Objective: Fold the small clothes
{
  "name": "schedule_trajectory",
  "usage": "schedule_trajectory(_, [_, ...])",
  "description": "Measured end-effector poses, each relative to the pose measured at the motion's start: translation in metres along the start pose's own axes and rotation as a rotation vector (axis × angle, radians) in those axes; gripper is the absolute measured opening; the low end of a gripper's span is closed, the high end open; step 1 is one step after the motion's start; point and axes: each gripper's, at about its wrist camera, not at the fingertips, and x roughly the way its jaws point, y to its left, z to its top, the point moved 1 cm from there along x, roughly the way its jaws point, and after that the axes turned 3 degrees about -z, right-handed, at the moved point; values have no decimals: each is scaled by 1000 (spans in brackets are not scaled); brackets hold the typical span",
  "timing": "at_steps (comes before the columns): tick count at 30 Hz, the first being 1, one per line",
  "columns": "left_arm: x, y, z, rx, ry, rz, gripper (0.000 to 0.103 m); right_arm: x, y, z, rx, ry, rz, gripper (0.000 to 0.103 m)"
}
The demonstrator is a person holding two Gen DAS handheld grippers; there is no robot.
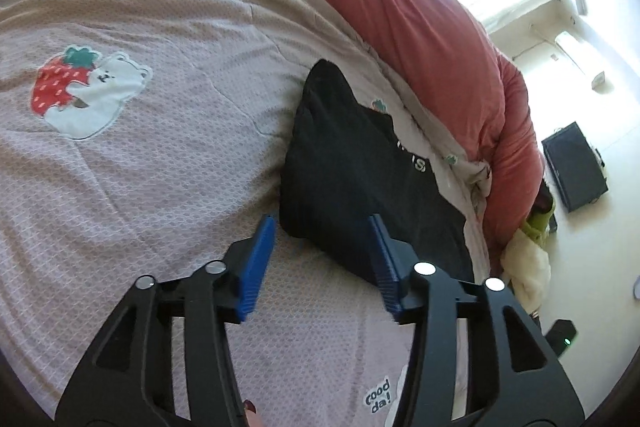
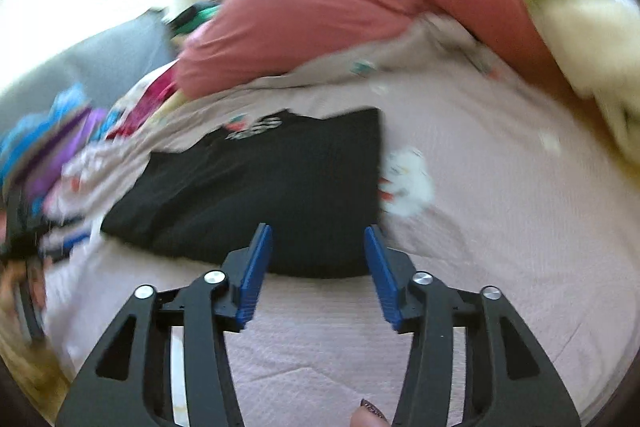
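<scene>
A folded black garment (image 1: 344,171) with white lettering lies flat on the pink bed cover (image 1: 160,187). My left gripper (image 1: 322,223) hovers just above the garment's near corner, its blue pads apart and nothing between them. In the blurred right wrist view the same black garment (image 2: 260,195) stretches across the middle of the bed cover (image 2: 500,227). My right gripper (image 2: 318,231) stands open over its near edge, and the pads do not press on the cloth.
A salmon-red quilt (image 1: 420,39) is heaped along the far side of the bed. Colourful clothes (image 2: 52,139) are piled at the left in the right wrist view. A black box (image 1: 574,167) stands on the pale floor beyond the bed's edge.
</scene>
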Motion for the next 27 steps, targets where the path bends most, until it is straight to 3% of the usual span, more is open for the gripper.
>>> schedule_trajectory(2, [5,-1,3,15,17,18,50,0,25,0,-77,-7,22,65])
schedule_trajectory(8, [22,-6,20,38,57,56,63,13,113,-3,-279,2,148,74])
schedule_trajectory(14, [34,-10,40,78,80,108,74,46,187,-6,-441,39,195,79])
schedule_trajectory(20, [37,-11,54,126,81,162,90,76,223,-8,-549,57,158,80])
schedule_trajectory(23, [40,-12,61,175,83,215,91,86,231,-11,-591,57,136,80])
schedule_trajectory(27, [41,-12,67,213,76,259,91,97,241,-14,-646,42,114,88])
